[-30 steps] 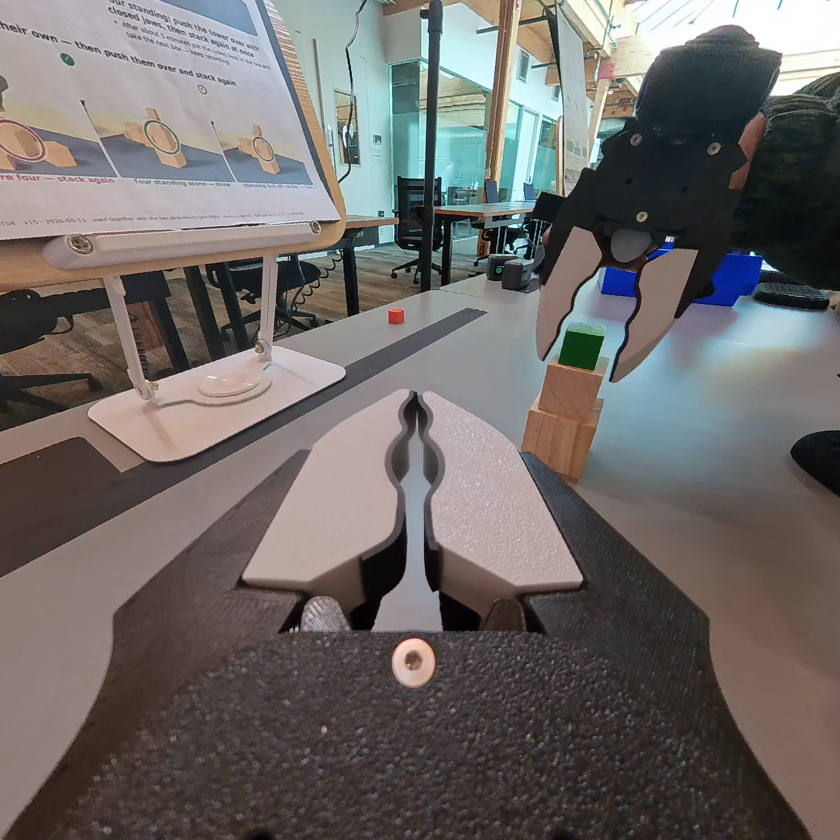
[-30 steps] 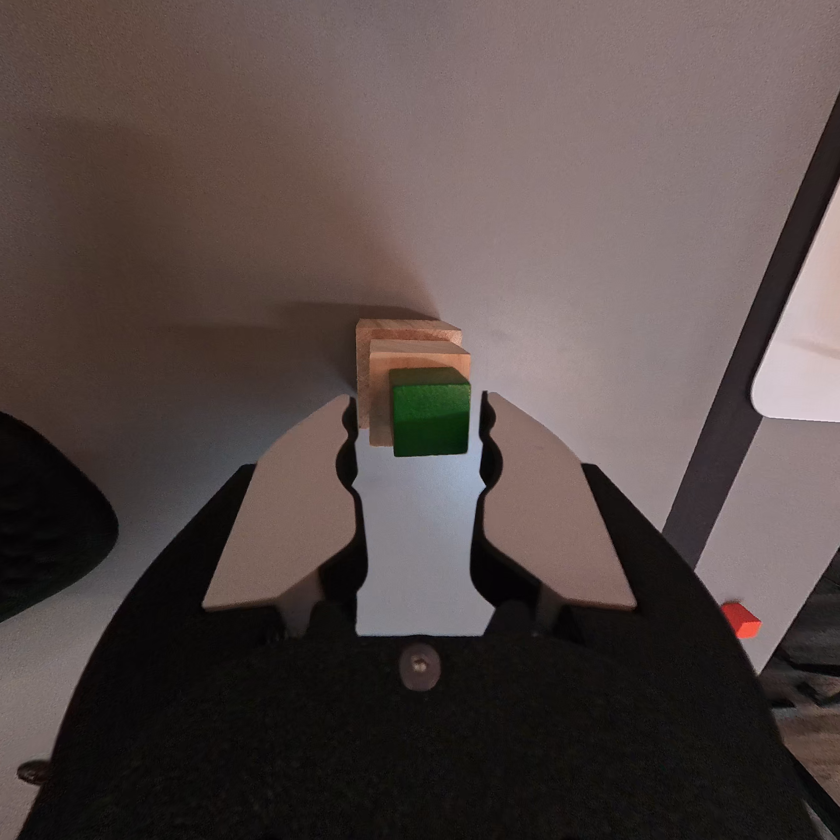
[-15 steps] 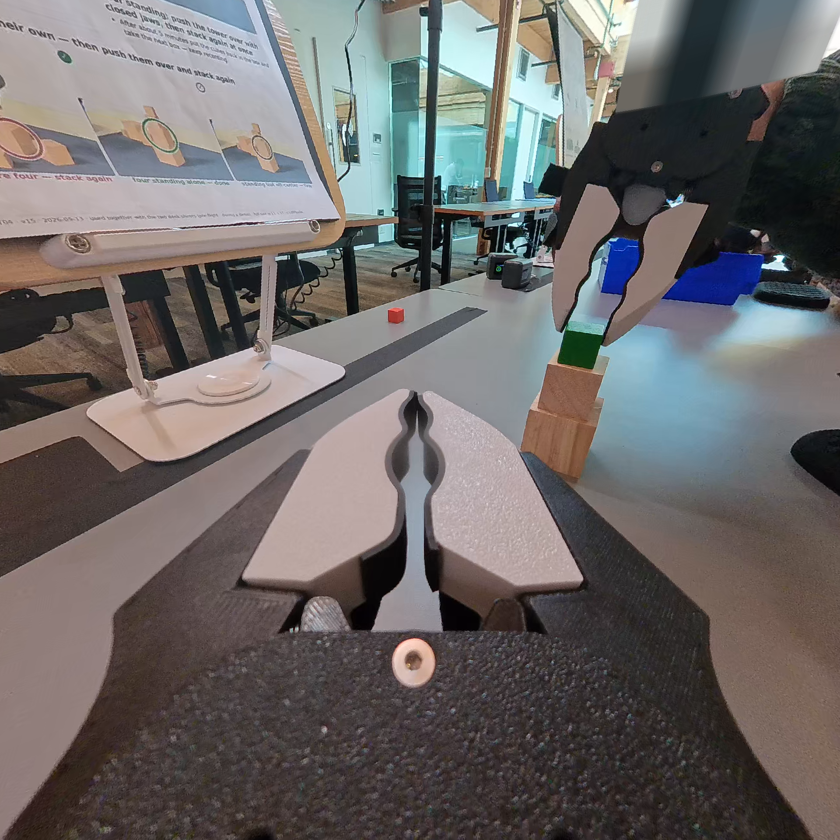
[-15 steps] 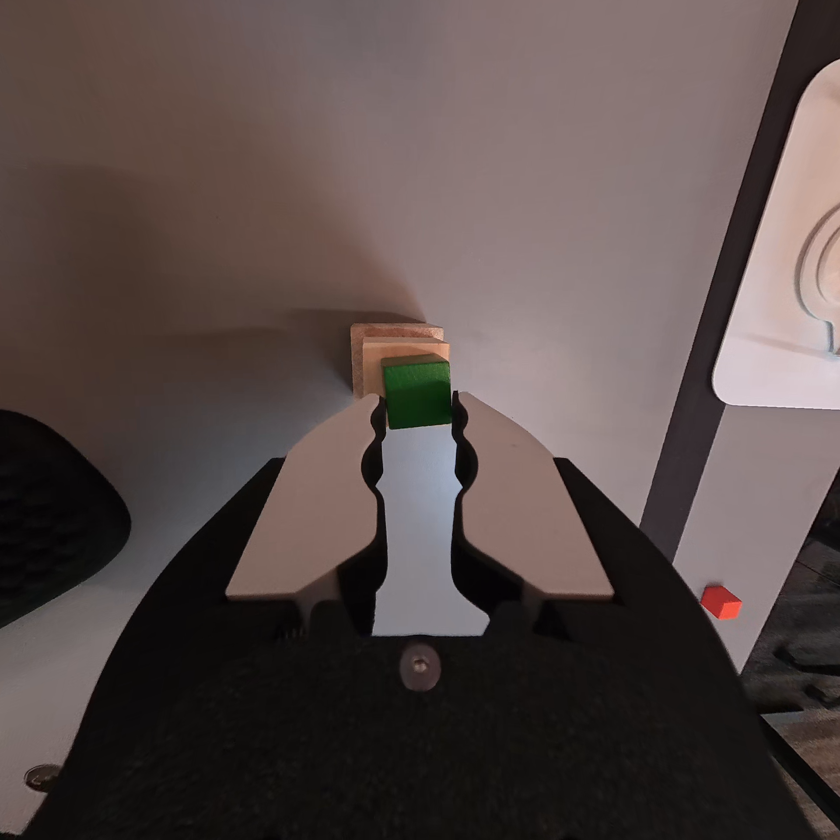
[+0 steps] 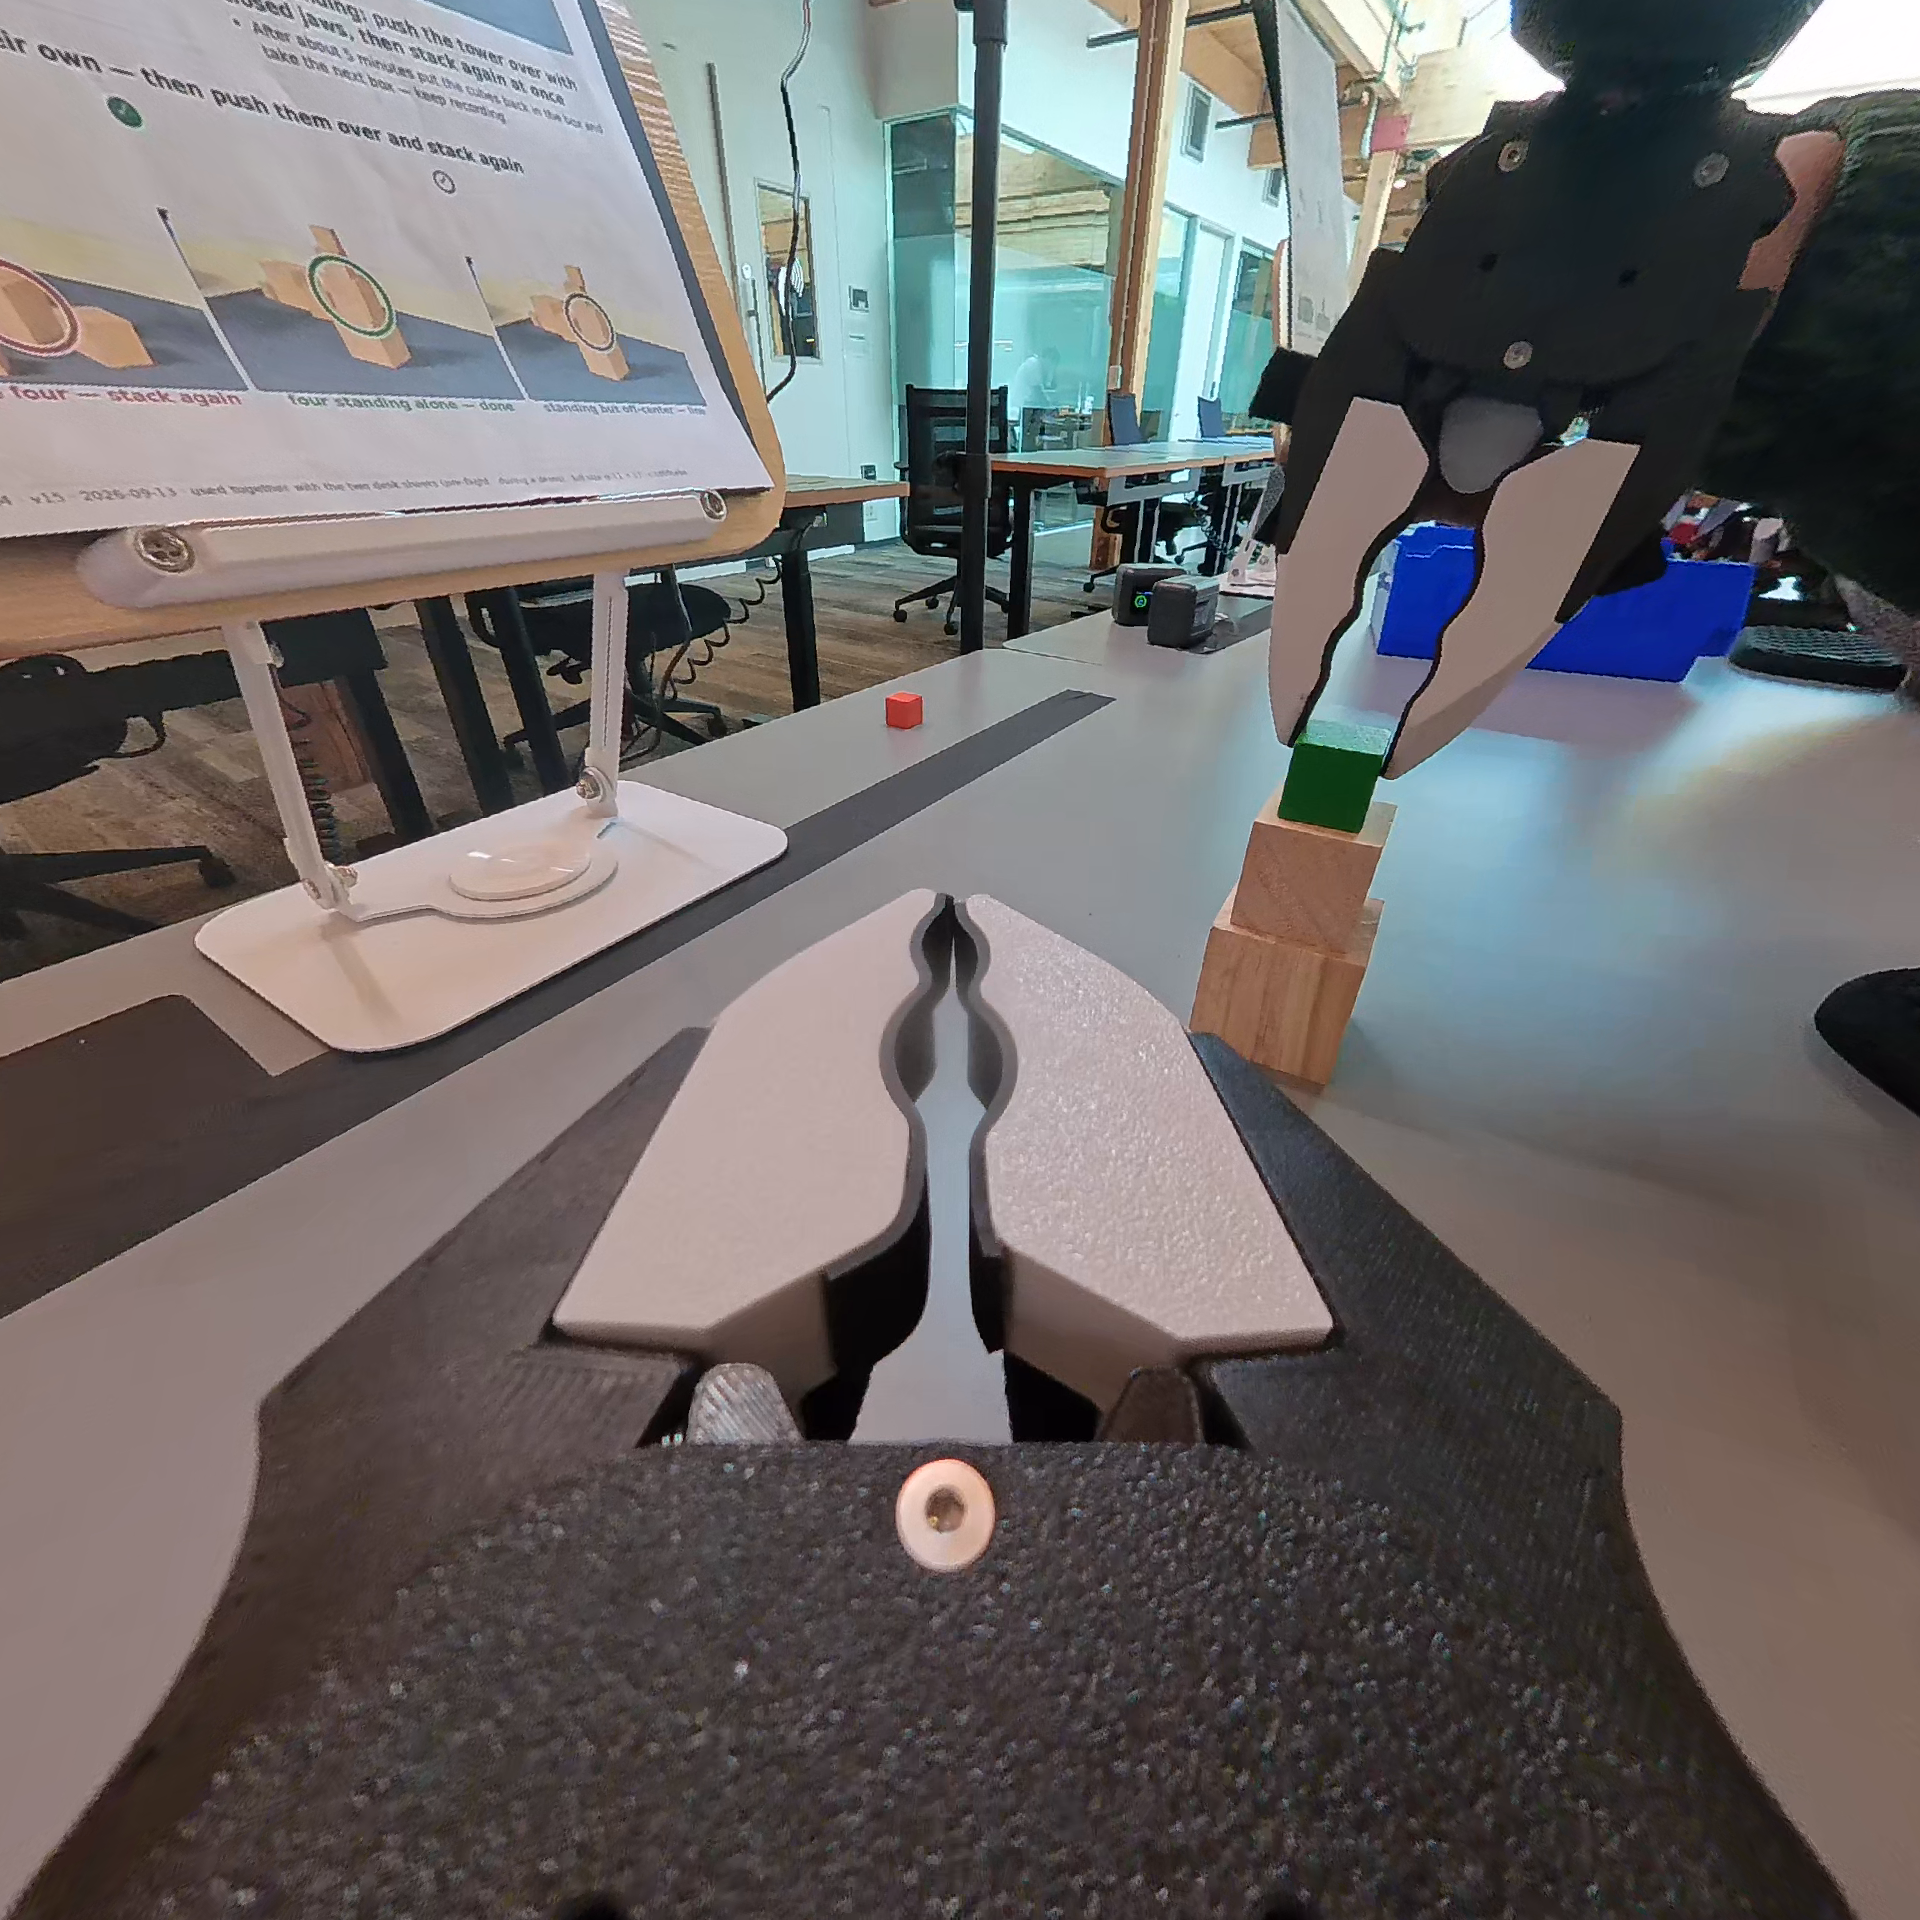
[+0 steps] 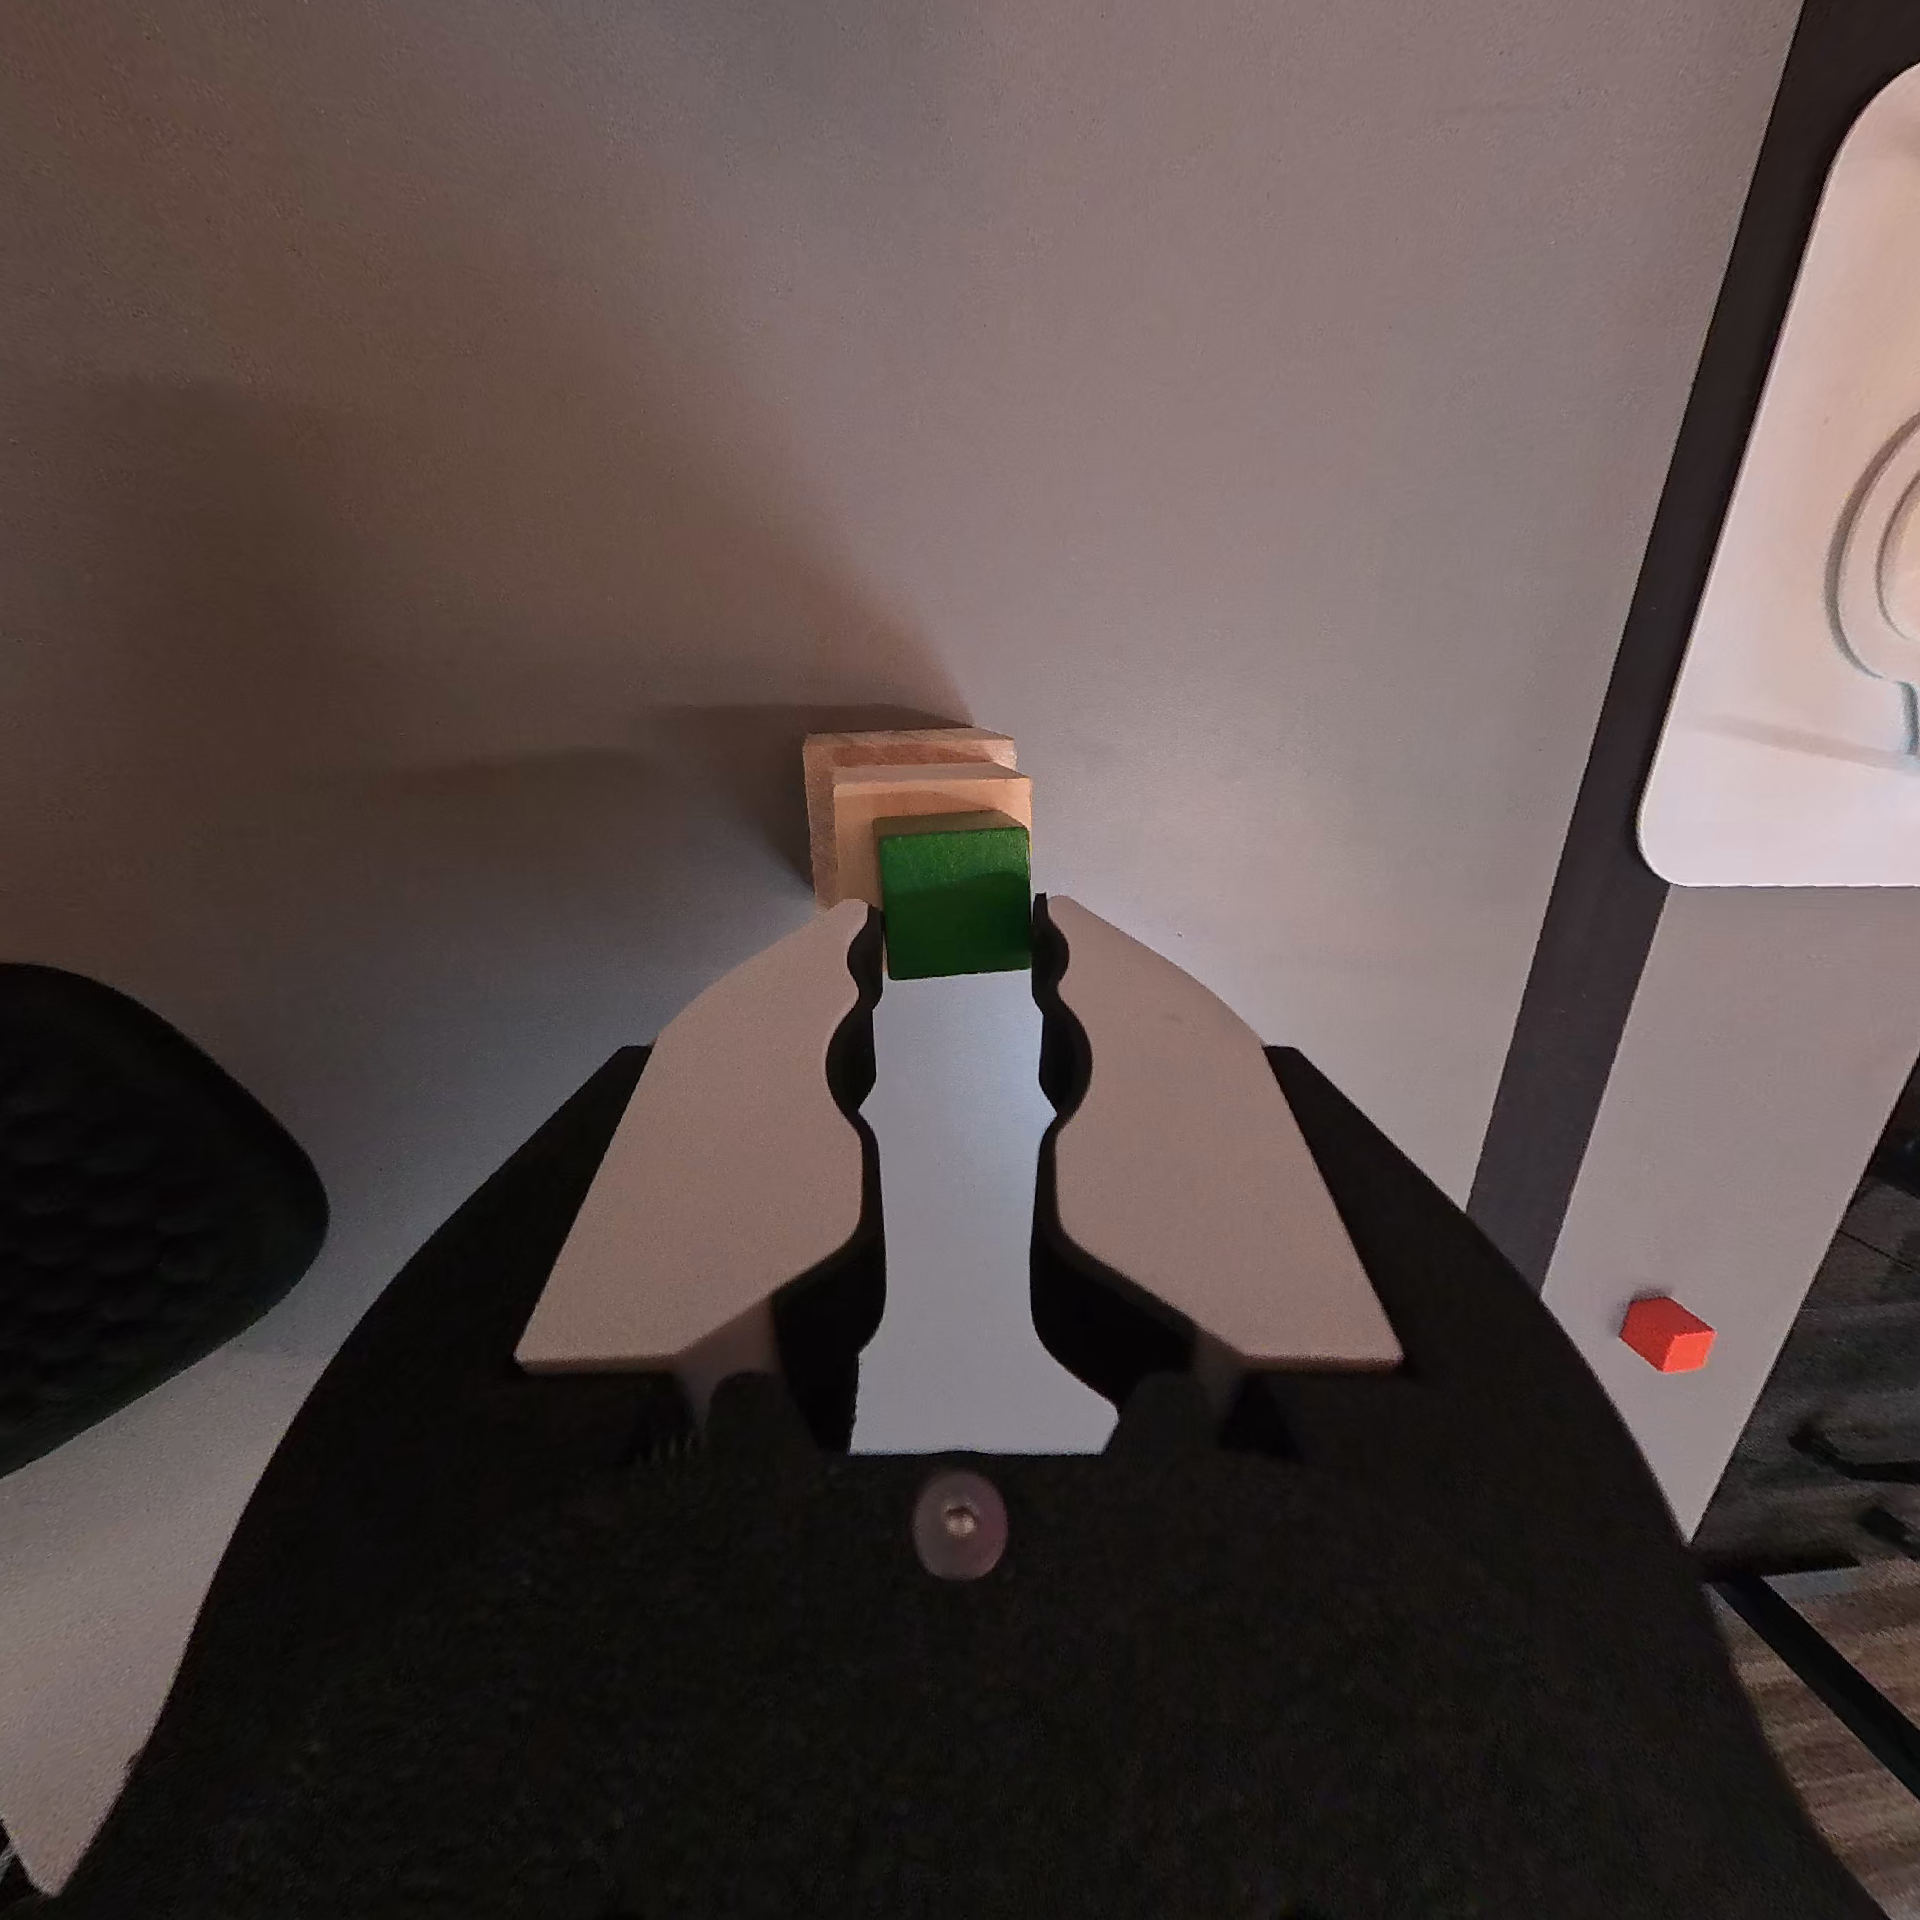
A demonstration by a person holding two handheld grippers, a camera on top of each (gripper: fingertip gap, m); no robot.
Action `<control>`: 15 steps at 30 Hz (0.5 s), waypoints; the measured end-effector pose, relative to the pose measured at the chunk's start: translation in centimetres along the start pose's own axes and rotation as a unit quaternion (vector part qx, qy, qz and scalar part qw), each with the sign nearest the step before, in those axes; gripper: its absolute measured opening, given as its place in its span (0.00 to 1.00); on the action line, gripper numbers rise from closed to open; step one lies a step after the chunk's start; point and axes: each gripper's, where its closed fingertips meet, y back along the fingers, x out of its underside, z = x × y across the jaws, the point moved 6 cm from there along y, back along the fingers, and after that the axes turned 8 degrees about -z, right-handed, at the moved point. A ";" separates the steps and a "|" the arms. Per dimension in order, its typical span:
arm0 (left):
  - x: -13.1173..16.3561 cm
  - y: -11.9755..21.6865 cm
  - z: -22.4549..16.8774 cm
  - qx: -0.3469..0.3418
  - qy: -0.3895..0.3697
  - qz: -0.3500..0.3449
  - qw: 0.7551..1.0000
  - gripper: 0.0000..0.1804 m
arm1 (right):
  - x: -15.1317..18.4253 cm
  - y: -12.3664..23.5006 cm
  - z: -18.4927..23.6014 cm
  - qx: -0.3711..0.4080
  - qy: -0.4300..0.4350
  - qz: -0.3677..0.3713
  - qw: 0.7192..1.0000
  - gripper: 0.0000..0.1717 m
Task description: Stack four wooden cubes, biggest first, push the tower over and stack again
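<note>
Nearest me, the left gripper [image 5: 951, 914] lies low on the grey table [image 5: 1558, 1195] with its fingers together, and at its 1 o'clock the right gripper [image 6: 951, 914] points down, fingertips pinching the small green wooden cube [image 6: 954, 896] atop two stacked pale wooden blocks [image 5: 1294, 935], open table all around.

right gripper [image 5: 1343, 753]: jaws narrowed from wide open, fingertips now against the top sides of the green cube [image 5: 1333, 777]
height: rose, then came back down
stack: green cube sits unmoved on wooden blocks [image 5: 1311, 883]
</note>
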 end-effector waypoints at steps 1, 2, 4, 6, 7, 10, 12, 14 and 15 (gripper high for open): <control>0.0 0.0 0.0 0.000 0.000 0.000 1.000 0.00 | 0.0 0.0 0.1 0.001 0.000 0.000 1.000 0.16; 0.0 0.0 0.0 0.001 -0.001 0.000 1.000 0.00 | -0.1 0.0 0.2 0.002 0.000 0.000 1.000 0.16; 0.0 -0.1 0.0 0.001 -0.001 -0.001 1.000 0.00 | -0.1 0.0 0.3 0.003 -0.001 0.001 1.000 0.16; -0.1 0.0 0.0 0.001 0.000 -0.002 1.000 0.00 | -0.1 0.0 0.3 0.004 -0.003 0.000 1.000 0.16; -0.1 0.0 -0.1 0.001 0.000 -0.002 1.000 0.00 | -0.1 0.0 0.4 0.004 -0.004 0.000 1.000 0.16; -0.1 0.0 -0.1 0.001 0.000 -0.002 1.000 0.00 | 0.0 0.0 0.4 0.005 -0.005 0.001 1.000 0.16; -0.1 0.0 -0.1 0.002 0.000 -0.002 1.000 0.00 | 0.0 0.0 0.4 0.006 -0.007 0.001 1.000 0.16; -0.1 0.0 0.0 0.001 0.000 -0.002 1.000 0.00 | 0.0 0.0 0.4 0.007 -0.009 0.002 1.000 0.16; -0.1 0.0 0.0 0.001 0.000 -0.002 1.000 0.00 | 0.0 0.0 0.4 0.007 -0.009 0.002 1.000 0.16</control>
